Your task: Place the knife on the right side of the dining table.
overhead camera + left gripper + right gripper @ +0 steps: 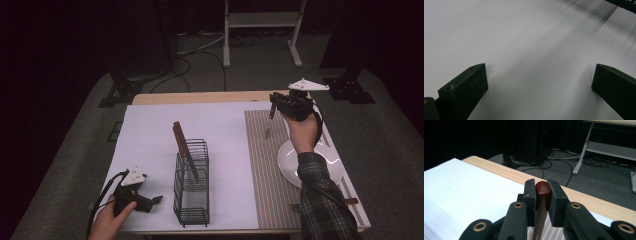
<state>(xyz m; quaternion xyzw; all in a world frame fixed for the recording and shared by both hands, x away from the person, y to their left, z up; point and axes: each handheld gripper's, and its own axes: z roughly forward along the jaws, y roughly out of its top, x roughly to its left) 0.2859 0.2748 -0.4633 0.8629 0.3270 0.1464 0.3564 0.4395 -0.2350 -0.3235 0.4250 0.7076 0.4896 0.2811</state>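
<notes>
My right gripper (274, 107) raised over far end of striped beige placemat (260, 165), jaws clamped on rounded reddish-brown wooden handle (542, 195) of utensil; its working end hidden from me. My left gripper (150, 201) low over white table cover (150, 135) at near left, jaws spread wide, nothing between. Black wire caddy (192, 187) stands just beside it, dark brown flat piece (185, 150) leaning inside. Round white plate (287, 162) on placemat beneath my right forearm.
</notes>
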